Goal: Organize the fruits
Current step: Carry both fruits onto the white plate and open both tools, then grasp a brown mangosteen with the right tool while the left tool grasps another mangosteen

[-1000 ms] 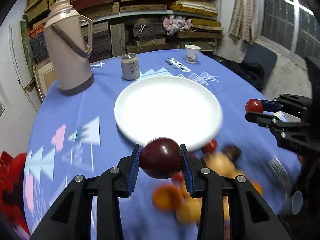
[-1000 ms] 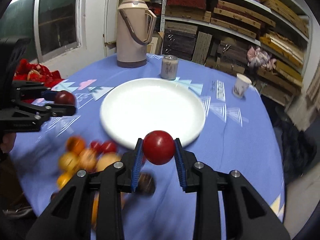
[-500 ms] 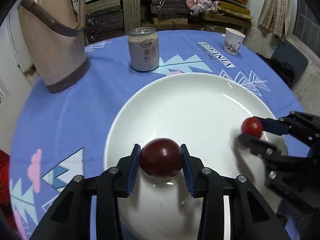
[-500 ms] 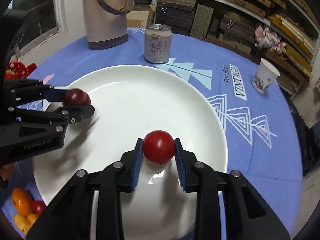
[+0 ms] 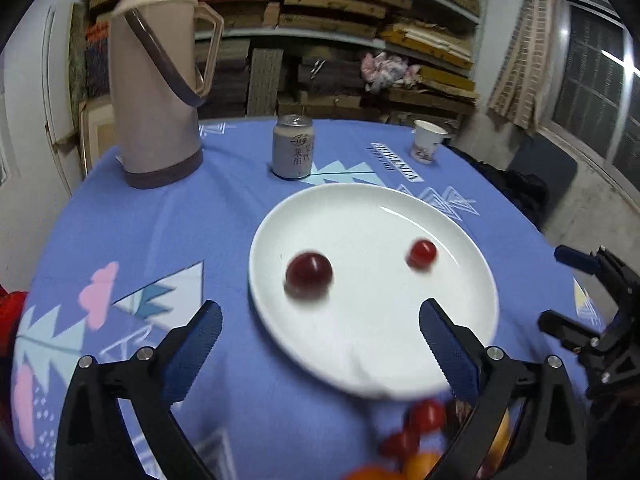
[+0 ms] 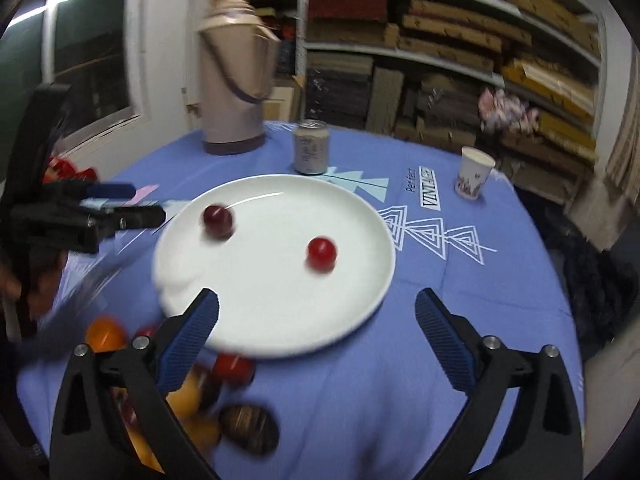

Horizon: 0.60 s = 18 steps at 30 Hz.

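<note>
Dark-red fruit (image 5: pixel 309 273) | bright-red fruit (image 5: pixel 421 253) | on white plate (image 5: pixel 360 344) | both grippers' fingers just spread wide, empty

Two fruits (image 5: pixel 309 273) (image 5: pixel 421 253) are set apart on the plate (image 5: pixel 460 240), mid-table (image 5: pixel 160 240). Behind the plate a can (image 5: pixel 293 146) is placed; a flask (image 5: pixel 154 80) far left, a cup (image 5: pixel 428 142) far right. More fruit (image 6: pixel 192 408) is heaped before the plate.
</note>
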Each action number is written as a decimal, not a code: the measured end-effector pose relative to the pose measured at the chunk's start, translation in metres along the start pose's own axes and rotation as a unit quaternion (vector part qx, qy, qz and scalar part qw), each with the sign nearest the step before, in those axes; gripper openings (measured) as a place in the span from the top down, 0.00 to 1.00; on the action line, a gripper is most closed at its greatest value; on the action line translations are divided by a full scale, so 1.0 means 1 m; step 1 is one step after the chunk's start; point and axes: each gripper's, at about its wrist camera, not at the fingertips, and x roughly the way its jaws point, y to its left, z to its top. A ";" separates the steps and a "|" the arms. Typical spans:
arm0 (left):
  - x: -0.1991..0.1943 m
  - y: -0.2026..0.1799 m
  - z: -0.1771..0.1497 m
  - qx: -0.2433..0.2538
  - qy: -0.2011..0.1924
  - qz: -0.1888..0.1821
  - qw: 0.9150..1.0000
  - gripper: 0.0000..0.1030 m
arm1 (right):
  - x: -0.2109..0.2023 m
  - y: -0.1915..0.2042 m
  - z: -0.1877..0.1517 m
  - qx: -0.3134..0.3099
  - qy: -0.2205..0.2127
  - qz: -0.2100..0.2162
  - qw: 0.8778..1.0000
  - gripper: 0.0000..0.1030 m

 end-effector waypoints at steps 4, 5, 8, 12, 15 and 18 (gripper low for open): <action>-0.019 0.007 -0.035 -0.008 0.004 0.012 1.000 0.03 | -0.036 0.012 -0.037 -0.015 -0.007 -0.015 1.000 0.05; -0.022 0.009 -0.041 -0.012 0.006 0.008 1.000 0.03 | -0.043 0.013 -0.046 -0.009 -0.007 -0.017 1.000 0.05; -0.034 0.015 -0.065 -0.038 0.019 -0.008 0.999 0.03 | -0.061 0.019 -0.071 0.007 -0.011 -0.024 1.000 0.05; -0.046 0.015 -0.087 -0.059 0.029 -0.008 0.998 0.03 | -0.072 0.032 -0.090 0.003 0.000 -0.024 1.000 0.05; -0.054 0.016 -0.102 -0.082 0.035 -0.003 0.996 0.03 | -0.075 0.043 -0.102 -0.003 0.012 -0.026 1.000 0.05; -0.064 0.017 -0.113 -0.101 0.038 -0.014 0.994 0.03 | -0.081 0.057 -0.118 -0.040 0.022 -0.012 0.999 0.22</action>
